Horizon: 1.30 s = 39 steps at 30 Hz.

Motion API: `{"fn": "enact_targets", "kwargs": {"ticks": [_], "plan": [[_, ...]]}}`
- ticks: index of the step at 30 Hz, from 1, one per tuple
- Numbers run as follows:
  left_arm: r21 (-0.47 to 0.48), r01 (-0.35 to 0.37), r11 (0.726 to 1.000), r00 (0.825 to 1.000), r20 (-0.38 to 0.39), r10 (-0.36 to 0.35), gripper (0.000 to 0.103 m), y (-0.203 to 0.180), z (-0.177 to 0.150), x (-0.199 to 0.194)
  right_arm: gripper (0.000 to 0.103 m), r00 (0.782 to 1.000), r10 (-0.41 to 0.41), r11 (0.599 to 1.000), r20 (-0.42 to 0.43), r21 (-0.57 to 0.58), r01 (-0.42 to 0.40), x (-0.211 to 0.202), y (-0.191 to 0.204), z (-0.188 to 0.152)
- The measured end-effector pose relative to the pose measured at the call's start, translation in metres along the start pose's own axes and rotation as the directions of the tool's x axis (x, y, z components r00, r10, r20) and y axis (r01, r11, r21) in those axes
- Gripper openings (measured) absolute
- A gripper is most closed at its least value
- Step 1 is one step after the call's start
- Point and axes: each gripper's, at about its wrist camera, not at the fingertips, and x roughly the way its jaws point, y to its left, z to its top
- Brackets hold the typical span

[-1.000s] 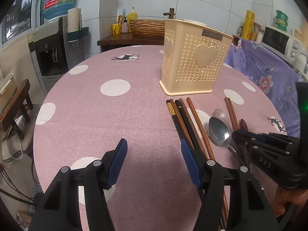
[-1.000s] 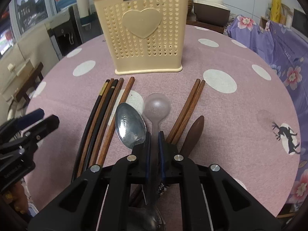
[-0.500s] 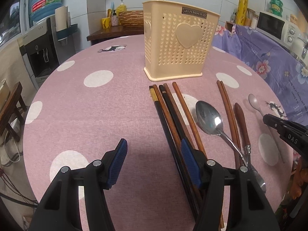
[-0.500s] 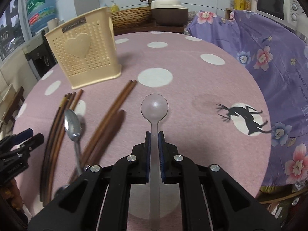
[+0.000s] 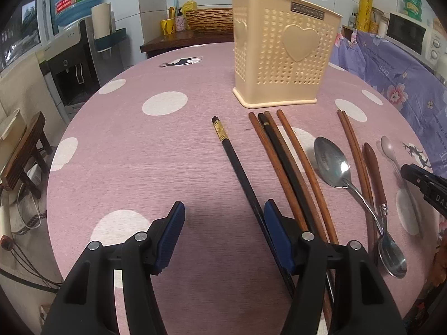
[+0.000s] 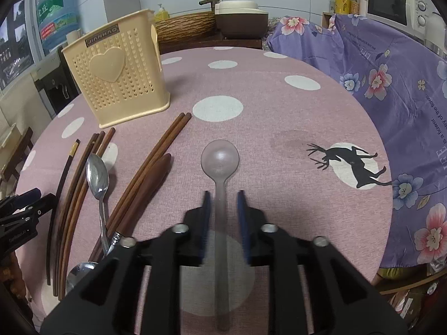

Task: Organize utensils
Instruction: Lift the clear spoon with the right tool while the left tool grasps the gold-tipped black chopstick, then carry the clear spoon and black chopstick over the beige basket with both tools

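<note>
A cream perforated utensil holder [image 5: 282,53] [image 6: 120,75] stands on the pink polka-dot table [image 5: 156,150]. In front of it lie several chopsticks: a black one with a gold band [image 5: 237,164] set apart to the left, a bundle of brown and black ones [image 5: 287,162], and a brown pair [image 5: 354,148]. A metal spoon [image 5: 332,162] [image 6: 97,176] and a brown-handled utensil [image 5: 375,173] lie beside them. A translucent plastic spoon [image 6: 220,162] lies flat on the table between the fingers of my right gripper [image 6: 222,201], which is open. My left gripper [image 5: 223,215] is open, its right finger next to the black chopstick.
A purple floral cloth [image 6: 391,83] covers furniture to the right. A water dispenser [image 5: 72,55] and a wooden stool [image 5: 25,153] stand to the left of the table. A dark sideboard with a basket [image 5: 209,22] is behind the table.
My right gripper has opened and let go of the translucent spoon, which now lies on the table. The black gold-banded chopstick has shifted left, apart from the bundle.
</note>
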Motion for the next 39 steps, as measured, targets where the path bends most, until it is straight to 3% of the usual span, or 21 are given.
{"fn": "enact_targets", "kwargs": {"ticks": [3, 7, 17, 24, 26, 30, 34, 39], "plan": [[-0.019, 0.015, 1.0, 1.0, 0.01, -0.014, 0.06, 0.006, 0.009, -0.002, 0.047, 1.0, 0.003, 0.999, 0.001, -0.036, -0.003, -0.001, -0.001, 0.006], [-0.032, 0.01, 0.999, 1.0, 0.024, -0.009, 0.06, 0.01, 0.024, 0.002, 0.048, 0.997, 0.063, 0.996, -0.05, -0.06, -0.066, 0.009, 0.0, 0.015], [-0.045, 0.012, 0.999, 0.998, -0.06, -0.015, 0.06, 0.003, 0.033, 0.029, 0.048, 0.996, 0.001, 0.996, -0.09, -0.091, -0.009, 0.035, 0.006, 0.023], [-0.025, -0.026, 0.999, 0.998, -0.061, 0.025, 0.06, -0.004, 0.044, 0.04, 0.047, 0.996, -0.023, 0.994, -0.09, -0.11, 0.013, 0.042, 0.012, 0.027], [-0.013, -0.048, 0.999, 0.997, -0.058, 0.047, 0.056, -0.006, 0.049, 0.045, 0.046, 0.996, -0.024, 0.994, -0.091, -0.111, 0.014, 0.043, 0.014, 0.029], [-0.013, -0.051, 0.999, 0.997, -0.056, 0.051, 0.04, -0.006, 0.06, 0.051, 0.038, 0.995, -0.028, 0.994, -0.096, -0.104, 0.018, 0.047, 0.013, 0.035], [-0.022, -0.062, 0.998, 0.997, -0.057, 0.061, 0.023, -0.005, 0.066, 0.055, 0.037, 0.994, -0.031, 0.994, -0.102, -0.108, 0.02, 0.05, 0.014, 0.04], [-0.042, -0.061, 0.997, 0.997, -0.046, 0.059, 0.011, -0.002, 0.068, 0.056, 0.037, 0.994, -0.027, 0.994, -0.102, -0.104, 0.017, 0.052, 0.013, 0.042]]}}
